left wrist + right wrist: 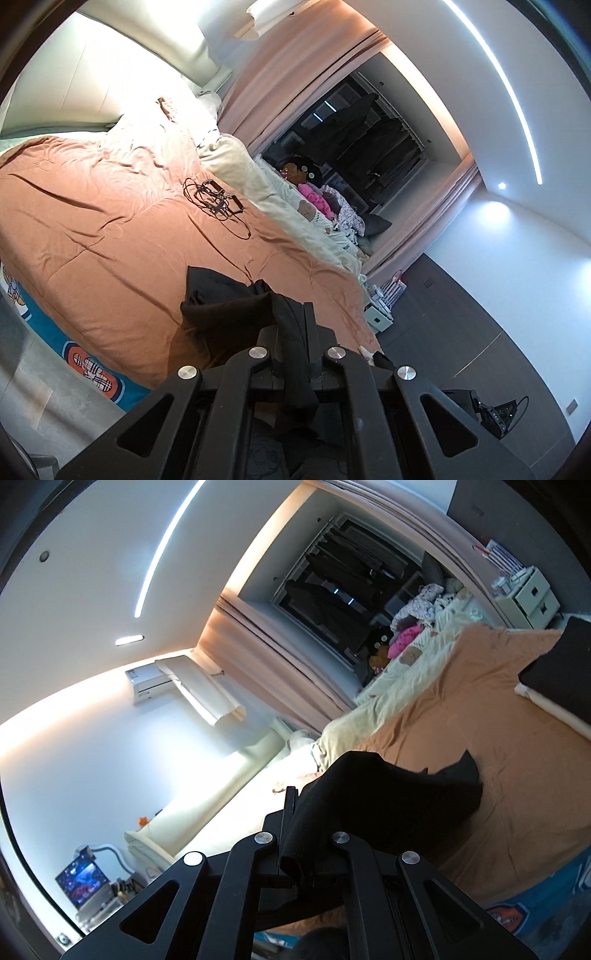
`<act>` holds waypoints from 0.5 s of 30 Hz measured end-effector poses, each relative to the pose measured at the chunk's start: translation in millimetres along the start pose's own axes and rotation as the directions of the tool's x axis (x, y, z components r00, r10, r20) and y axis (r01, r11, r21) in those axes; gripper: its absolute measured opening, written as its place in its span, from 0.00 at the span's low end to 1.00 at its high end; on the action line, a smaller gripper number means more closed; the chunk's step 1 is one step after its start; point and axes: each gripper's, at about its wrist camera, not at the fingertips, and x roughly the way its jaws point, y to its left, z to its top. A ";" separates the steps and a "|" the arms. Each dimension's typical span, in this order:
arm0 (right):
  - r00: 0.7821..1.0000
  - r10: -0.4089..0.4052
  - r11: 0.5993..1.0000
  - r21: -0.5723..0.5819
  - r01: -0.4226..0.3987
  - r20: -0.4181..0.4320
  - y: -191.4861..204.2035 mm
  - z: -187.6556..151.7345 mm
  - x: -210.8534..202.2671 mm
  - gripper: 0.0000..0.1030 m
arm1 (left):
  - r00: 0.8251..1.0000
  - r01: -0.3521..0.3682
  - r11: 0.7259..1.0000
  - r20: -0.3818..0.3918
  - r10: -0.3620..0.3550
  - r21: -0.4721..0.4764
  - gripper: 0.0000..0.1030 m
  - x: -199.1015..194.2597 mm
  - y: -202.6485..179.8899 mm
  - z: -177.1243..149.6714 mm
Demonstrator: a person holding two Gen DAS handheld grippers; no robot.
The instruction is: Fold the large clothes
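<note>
A black garment (221,314) hangs above the orange bedspread (110,221), lifted at two places. My left gripper (295,314) is shut on one edge of it; the cloth runs between the fingers and drapes down toward the camera. In the right wrist view the same black garment (388,801) bulges up in front of my right gripper (295,805), which is shut on another edge, its left finger (290,805) showing beside the cloth. The garment's lower part still trails near the bed.
A tangle of black cables (218,203) lies on the bedspread. A cream blanket (251,177) and a pile of clothes and toys (314,188) line the far side. A folded dark item on a cream pad (561,679) sits at the bed's corner. White drawers (532,594) stand beyond.
</note>
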 end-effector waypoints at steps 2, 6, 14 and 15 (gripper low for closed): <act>1.000 -0.013 1.000 0.008 0.013 -0.002 -8.4 -0.1 1.5 0.04 | 1.000 -0.007 1.000 -0.007 0.007 -0.004 0.06 9.9 2.9 0.3; 0.999 -0.040 0.999 0.031 0.040 -0.016 -24.8 3.2 14.0 0.04 | 0.999 -0.030 0.999 -0.029 0.030 -0.010 0.06 38.9 9.6 10.2; 0.996 -0.089 0.996 0.001 0.089 -0.011 -36.9 42.2 62.2 0.04 | 0.998 -0.055 0.997 -0.021 0.056 0.046 0.06 98.3 -3.1 55.3; 0.996 -0.093 0.996 -0.005 0.093 -0.011 -38.3 49.6 71.9 0.04 | 0.998 -0.061 0.997 -0.021 0.063 0.054 0.06 106.1 -5.1 60.4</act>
